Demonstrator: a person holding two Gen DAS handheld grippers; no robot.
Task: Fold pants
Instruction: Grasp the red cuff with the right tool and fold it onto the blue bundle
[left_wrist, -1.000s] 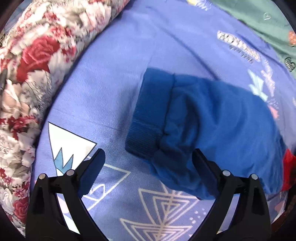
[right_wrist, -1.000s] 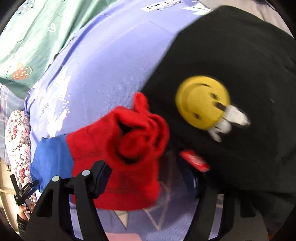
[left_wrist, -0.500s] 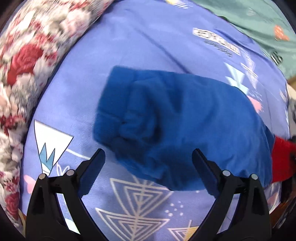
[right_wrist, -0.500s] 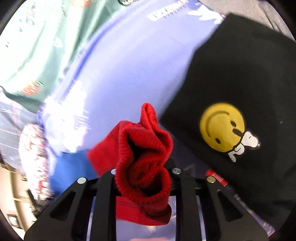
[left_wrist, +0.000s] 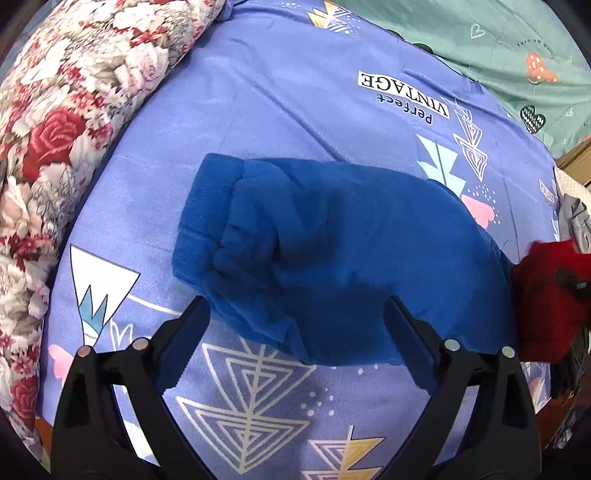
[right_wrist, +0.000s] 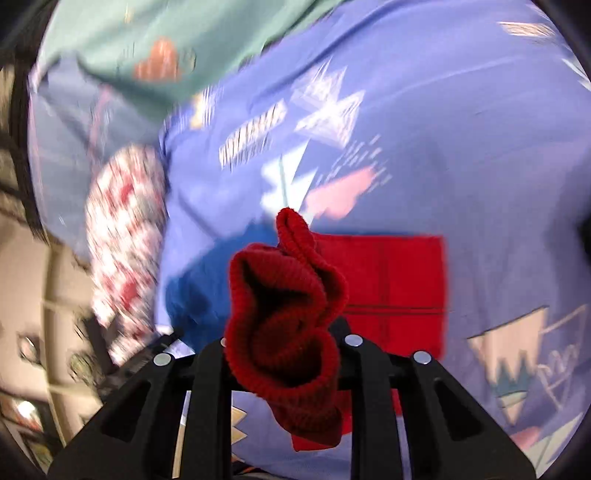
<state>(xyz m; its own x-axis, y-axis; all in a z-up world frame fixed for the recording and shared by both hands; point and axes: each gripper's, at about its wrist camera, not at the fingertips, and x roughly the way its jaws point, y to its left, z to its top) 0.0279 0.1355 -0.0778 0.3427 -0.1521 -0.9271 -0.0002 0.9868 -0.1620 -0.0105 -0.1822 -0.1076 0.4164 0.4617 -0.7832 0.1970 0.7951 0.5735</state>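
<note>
The right gripper (right_wrist: 282, 354) clamps the ribbed red waistband (right_wrist: 284, 306) of the blue-and-red fleece pants (left_wrist: 332, 251), lifting it to fold over; the left gripper (left_wrist: 295, 332) hovers released above the blue leg

Left wrist view sharp and evenly bright with a soft shadow on the blue pants leg (left_wrist: 332, 236), right wrist view heavily motion-smeared across the bedsheet (right_wrist: 480, 147), both fisheye-bent with dark vignetted corners, no glare.
</note>
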